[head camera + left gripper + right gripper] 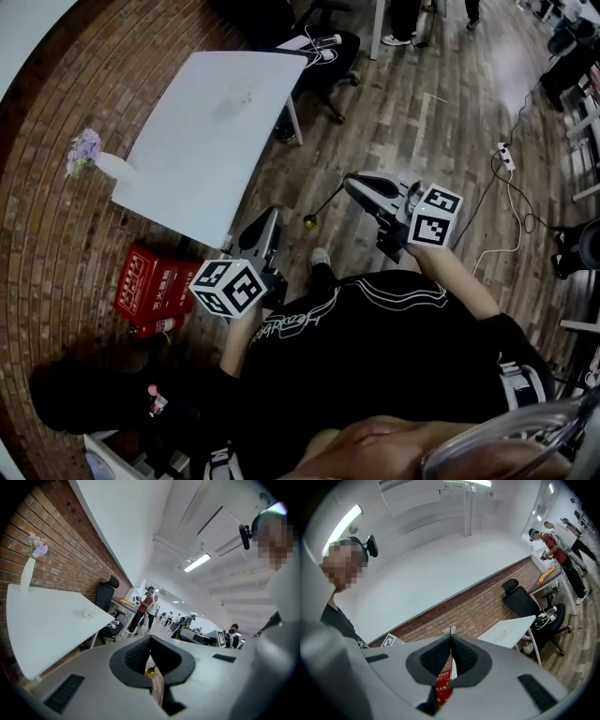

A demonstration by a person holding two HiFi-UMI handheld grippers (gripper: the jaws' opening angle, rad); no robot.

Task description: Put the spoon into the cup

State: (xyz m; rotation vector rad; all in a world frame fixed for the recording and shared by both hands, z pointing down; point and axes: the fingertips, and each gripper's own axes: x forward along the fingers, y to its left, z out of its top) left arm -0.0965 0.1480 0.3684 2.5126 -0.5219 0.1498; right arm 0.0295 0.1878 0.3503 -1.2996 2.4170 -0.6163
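Person (375, 328) in a black shirt is nearest, a gripper in each hand. Right gripper (351, 183) is clenched on the spoon (323, 204) by its thin handle, with the gold bowl end just beside the left gripper (270, 218). Left jaws are together with nothing in them. Small white cup (88, 614) sits on the white table (206, 131), far left, well apart from the spoon. Red box (150, 281) is on the floor, near left.
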